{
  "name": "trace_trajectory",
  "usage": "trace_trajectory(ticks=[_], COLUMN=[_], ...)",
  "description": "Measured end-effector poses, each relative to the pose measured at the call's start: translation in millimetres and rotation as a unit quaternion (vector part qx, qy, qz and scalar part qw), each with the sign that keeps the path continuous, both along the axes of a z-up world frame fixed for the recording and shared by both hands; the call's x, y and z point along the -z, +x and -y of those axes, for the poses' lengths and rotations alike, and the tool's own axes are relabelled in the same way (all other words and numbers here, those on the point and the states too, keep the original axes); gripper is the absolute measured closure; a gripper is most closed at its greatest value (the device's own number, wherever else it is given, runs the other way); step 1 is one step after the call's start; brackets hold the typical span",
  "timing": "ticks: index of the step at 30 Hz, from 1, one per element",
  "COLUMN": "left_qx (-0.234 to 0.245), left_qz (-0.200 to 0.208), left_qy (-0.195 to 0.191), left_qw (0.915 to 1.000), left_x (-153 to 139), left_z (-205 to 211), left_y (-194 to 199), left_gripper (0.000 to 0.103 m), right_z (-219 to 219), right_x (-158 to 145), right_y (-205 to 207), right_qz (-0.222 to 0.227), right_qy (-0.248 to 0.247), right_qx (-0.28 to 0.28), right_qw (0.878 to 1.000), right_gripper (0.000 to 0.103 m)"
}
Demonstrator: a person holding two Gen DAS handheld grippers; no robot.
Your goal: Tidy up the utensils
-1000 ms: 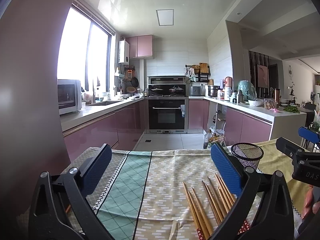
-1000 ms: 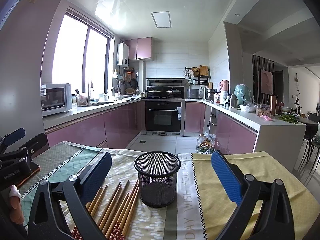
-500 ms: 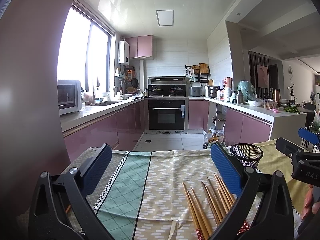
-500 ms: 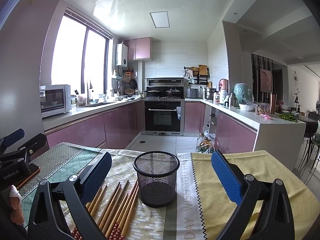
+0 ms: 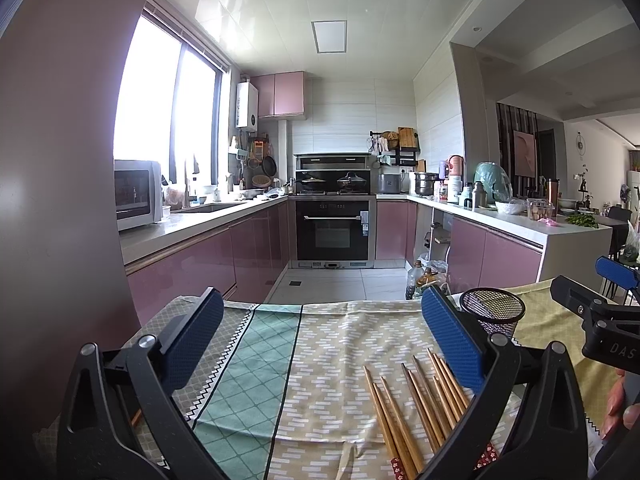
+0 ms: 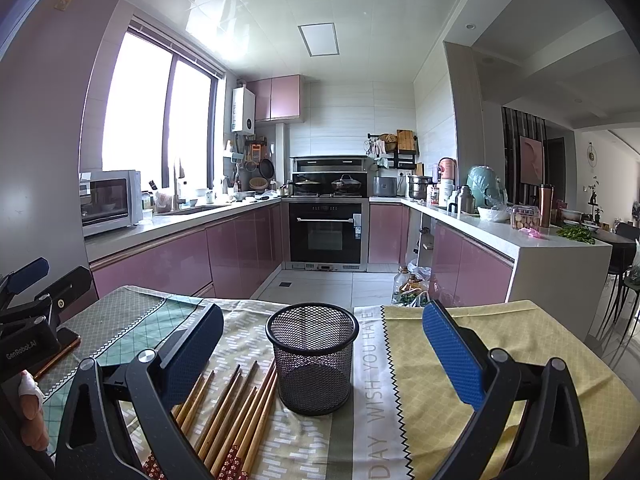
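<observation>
The near ends of the brown wooden chopsticks (image 6: 236, 412), with their red flower-patterned tips, run off the bottom of both views, and the left finger of the right gripper (image 6: 322, 350) covers part of the bundle in the right wrist view. In the left wrist view the right finger of the left gripper (image 5: 322, 338) hides the lower wall of the black wire-mesh cylindrical cup (image 6: 313, 362), so only its rim and upper mesh show there.

The mesh cup stands upright on the patterned patchwork cloth (image 5: 320, 360) that covers the counter, near the middle of the counter and toward its far edge. Nothing can be seen inside it; its dark bottom shows through the mesh.

The chopsticks lie flat on the cloth just beside the cup, on its left, near the counter's near edge. They lie side by side, roughly parallel, their long axis running from the near edge toward the far edge, with the plain narrow ends pointing away and slightly toward the cup.

Both grippers hover above the cloth with their blue-padded fingers (image 6: 450, 354) spread wide, holding nothing. The right gripper's fingers frame the cup; the left gripper's frame bare cloth, with the chopsticks by its right finger.
</observation>
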State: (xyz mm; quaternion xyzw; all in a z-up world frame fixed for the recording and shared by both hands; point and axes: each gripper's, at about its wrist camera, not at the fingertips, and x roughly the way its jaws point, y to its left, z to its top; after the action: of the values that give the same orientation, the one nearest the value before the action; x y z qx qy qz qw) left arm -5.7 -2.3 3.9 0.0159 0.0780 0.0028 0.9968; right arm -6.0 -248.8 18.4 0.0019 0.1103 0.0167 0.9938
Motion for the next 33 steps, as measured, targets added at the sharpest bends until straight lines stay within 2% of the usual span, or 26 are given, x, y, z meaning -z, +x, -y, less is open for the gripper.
trace_trajectory(ticks=[33], left_qx=[0.0], left_qz=[0.0], left_qy=[0.0], left_qw=[1.0], left_x=[-2.8], left_z=[2.1], left_y=[-1.1], left_gripper=[0.005], right_z=[0.2], right_x=[1.7], right_y=[3.3], right_qz=[0.0], right_qy=[0.006], right_qx=[-0.002], right_qw=[1.0], right_gripper=[0.007])
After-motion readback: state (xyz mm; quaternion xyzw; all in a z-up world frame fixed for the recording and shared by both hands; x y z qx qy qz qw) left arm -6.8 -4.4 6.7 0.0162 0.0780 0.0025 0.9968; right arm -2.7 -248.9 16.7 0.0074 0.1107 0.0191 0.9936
